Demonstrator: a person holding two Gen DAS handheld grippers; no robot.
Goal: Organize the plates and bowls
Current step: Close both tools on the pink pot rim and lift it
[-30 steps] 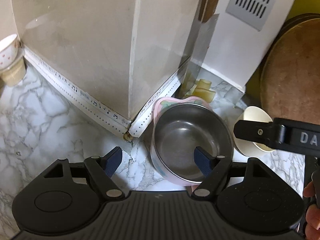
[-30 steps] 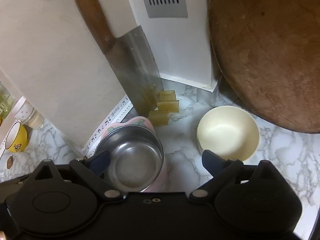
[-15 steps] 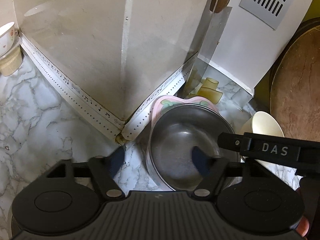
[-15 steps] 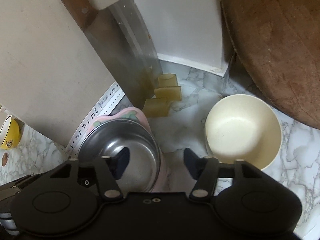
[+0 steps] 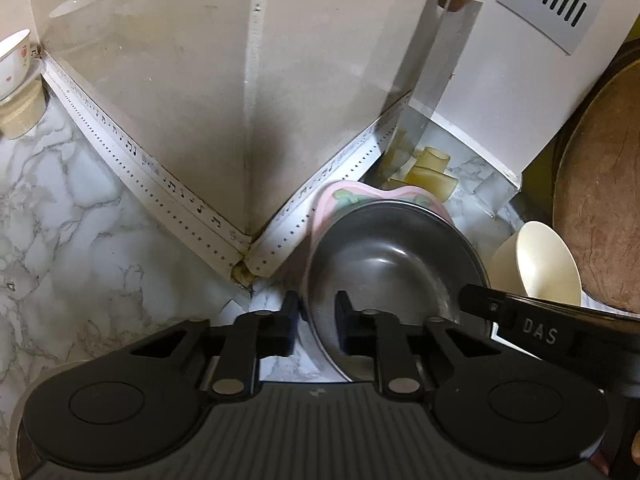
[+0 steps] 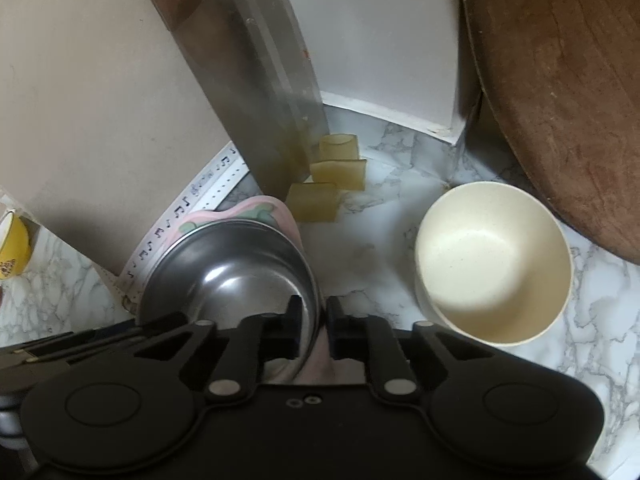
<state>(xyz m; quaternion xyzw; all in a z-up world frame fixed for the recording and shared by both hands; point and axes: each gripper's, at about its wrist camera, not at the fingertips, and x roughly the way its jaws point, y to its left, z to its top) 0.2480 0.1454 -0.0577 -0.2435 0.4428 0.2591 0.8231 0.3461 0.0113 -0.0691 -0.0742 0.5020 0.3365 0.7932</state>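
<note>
Steel bowl (image 5: 384, 264) nested in a pink bowl (image 5: 324, 208) sits on the marble table (image 5: 72, 208) in the left wrist view, by the wall corner. The left gripper (image 5: 314, 328) is closing, its fingers (image 5: 289, 320) astride the bowls' near-left rim. A cream bowl (image 5: 540, 260) stands to the right.

From the right wrist, the right gripper (image 6: 314, 330) pinches the steel bowl's (image 6: 228, 268) right rim together with the pink bowl (image 6: 280, 208). The cream bowl (image 6: 492, 260) sits apart, near a cleaver (image 6: 260, 92) and a round wooden board (image 6: 568, 92).

Pink bowl (image 5: 344, 196) mostly hidden under steel bowl (image 5: 384, 264), cleaver (image 6: 256, 92) handle cropped
</note>
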